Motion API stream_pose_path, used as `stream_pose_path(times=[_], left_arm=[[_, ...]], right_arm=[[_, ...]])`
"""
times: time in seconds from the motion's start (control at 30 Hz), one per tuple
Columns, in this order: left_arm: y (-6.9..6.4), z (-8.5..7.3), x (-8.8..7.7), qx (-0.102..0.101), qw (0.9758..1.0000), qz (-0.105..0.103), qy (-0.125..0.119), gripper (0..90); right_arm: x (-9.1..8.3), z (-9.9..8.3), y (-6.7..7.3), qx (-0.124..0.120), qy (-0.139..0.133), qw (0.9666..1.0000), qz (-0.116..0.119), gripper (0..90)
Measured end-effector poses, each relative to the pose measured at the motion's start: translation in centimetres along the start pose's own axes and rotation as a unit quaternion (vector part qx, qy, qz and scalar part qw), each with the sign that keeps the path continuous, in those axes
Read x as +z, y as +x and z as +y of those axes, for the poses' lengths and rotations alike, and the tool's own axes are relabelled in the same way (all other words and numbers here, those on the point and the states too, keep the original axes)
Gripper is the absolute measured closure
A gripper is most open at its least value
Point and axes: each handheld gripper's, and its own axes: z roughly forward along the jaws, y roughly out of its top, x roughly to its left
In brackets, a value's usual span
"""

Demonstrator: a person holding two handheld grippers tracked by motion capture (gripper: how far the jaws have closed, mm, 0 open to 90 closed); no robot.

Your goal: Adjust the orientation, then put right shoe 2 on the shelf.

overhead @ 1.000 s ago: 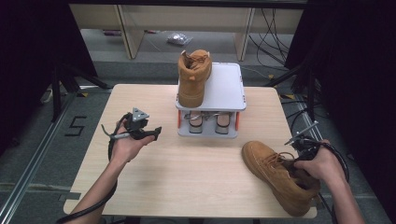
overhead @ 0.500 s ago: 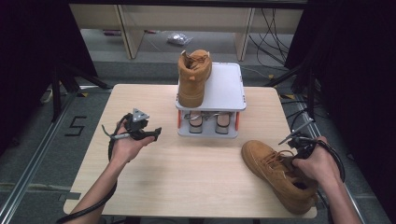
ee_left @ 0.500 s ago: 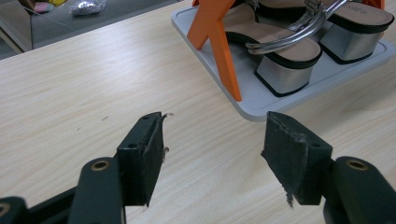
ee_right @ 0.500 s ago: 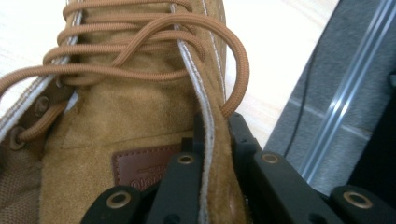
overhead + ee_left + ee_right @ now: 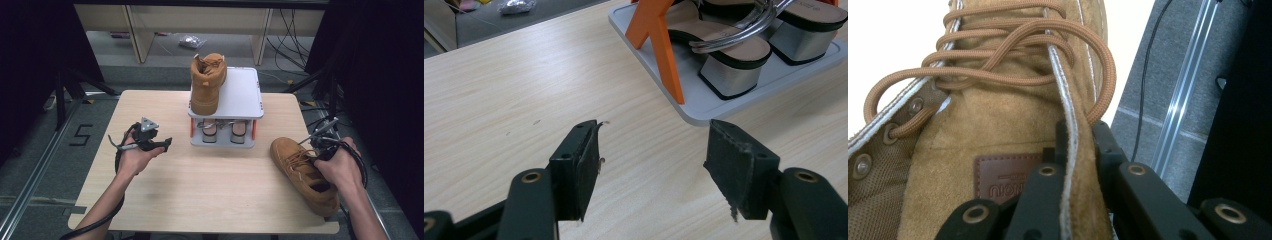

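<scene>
Since the frame a second earlier, the right hand [image 5: 341, 165] had drawn nearer the person along the bench's right edge, and the tan boot [image 5: 304, 172] it held had shifted slightly with it; the left gripper [image 5: 150, 139] had stayed where it was. The right gripper [image 5: 1075, 150] had its fingers clamped on the boot's collar edge beside the laces, one finger inside and one outside. That boot lay on its side on the bench [image 5: 200, 190], toe toward the shoe rack [image 5: 242, 95]. A second tan boot [image 5: 207, 82] stood upright on the rack's top shelf, with heeled sandals [image 5: 734, 60] on the lower one. The left gripper hovered over the bench left of the rack, fingers [image 5: 576, 170] wide apart and holding nothing
</scene>
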Motion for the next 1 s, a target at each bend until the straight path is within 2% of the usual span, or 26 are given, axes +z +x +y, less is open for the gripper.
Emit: stream_pose_path(times=[0.1, 0.17, 0.23, 0.27, 0.33, 0.37, 0.43, 0.47, 0.5, 0.6, 0.63, 0.8, 0.87, 0.9, 0.93, 0.97, 1.0], left_arm=[[0.0, 0.0, 0.2, -0.001, 1.0000, -0.002, -0.001, 37.4], [0.0, 0.1, 0.3, -0.001, 1.0000, -0.007, -0.003, 37.3], [-0.1, 0.1, 0.4, 0.000, 1.0000, -0.003, 0.000, 37.3], [-0.3, 0.1, 0.7, -0.011, 0.9999, -0.007, -0.011, 37.3], [-0.4, 0.1, 0.7, -0.010, 0.9999, -0.005, -0.010, 37.3], [-0.2, 0.1, 0.6, 0.003, 1.0000, -0.005, 0.002, 37.3], [-0.3, 0.1, 0.6, -0.003, 1.0000, -0.005, -0.002, 37.3], [-0.2, 0.2, 0.6, -0.002, 1.0000, -0.004, -0.003, 37.3], [-0.2, 0.2, 0.5, -0.001, 1.0000, -0.005, -0.004, 37.3], [-0.3, 0.2, 0.4, -0.002, 0.9999, -0.004, -0.010, 37.3], [-0.3, 0.2, 0.4, -0.004, 0.9999, -0.006, -0.013, 37.4], [-0.3, 0.3, 0.3, -0.002, 0.9999, -0.004, -0.015, 37.4], [-0.4, 0.3, 0.4, -0.003, 0.9999, -0.005, -0.014, 37.4], [-0.5, 0.3, 0.6, -0.015, 0.9995, -0.005, -0.027, 37.4], [-0.6, 0.3, 0.6, -0.014, 0.9995, -0.004, -0.026, 37.4], [-0.5, 0.3, 0.6, -0.008, 0.9997, -0.007, -0.023, 37.4], [-0.5, 0.4, 0.5, -0.007, 0.9998, -0.005, -0.020, 37.4]], right_arm=[[-0.3, 0.3, -0.3, 0.007, -0.005, 1.0000, 0.002, 85.6], [-0.5, 0.6, -0.5, 0.002, -0.013, 0.9999, 0.003, 85.6], [-0.8, 0.8, -0.5, 0.011, -0.015, 0.9998, 0.001, 85.7], [-0.8, 0.9, -0.8, 0.004, -0.022, 0.9997, 0.002, 85.7], [-1.2, 1.1, -0.4, 0.025, -0.016, 0.9994, -0.016, 85.7], [-1.2, 1.1, -0.4, 0.027, -0.022, 0.9992, -0.016, 85.7], [-1.5, 1.3, -0.4, 0.037, -0.018, 0.9990, -0.018, 85.7], [-1.4, 1.5, -0.9, 0.017, -0.026, 0.9992, -0.025, 85.7], [-1.4, 1.5, -1.0, 0.014, -0.029, 0.9991, -0.028, 85.7], [-1.8, 1.7, -0.7, 0.027, -0.030, 0.9988, -0.028, 85.7], [-2.0, 1.8, -1.0, 0.018, -0.032, 0.9990, -0.027, 85.7], [-2.6, 2.0, -1.0, 0.016, -0.039, 0.9987, -0.027, 85.7], [-2.8, 2.2, -1.0, 0.022, -0.043, 0.9985, -0.025, 85.7], [-2.9, 2.3, -1.1, 0.021, -0.044, 0.9986, -0.023, 85.7], [-3.1, 2.5, -0.7, 0.041, -0.041, 0.9980, -0.024, 85.7], [-3.1, 2.6, -1.2, 0.012, -0.047, 0.9984, -0.029, 85.7], [-3.2, 2.8, -1.2, 0.012, -0.051, 0.9982, -0.029, 85.7]])
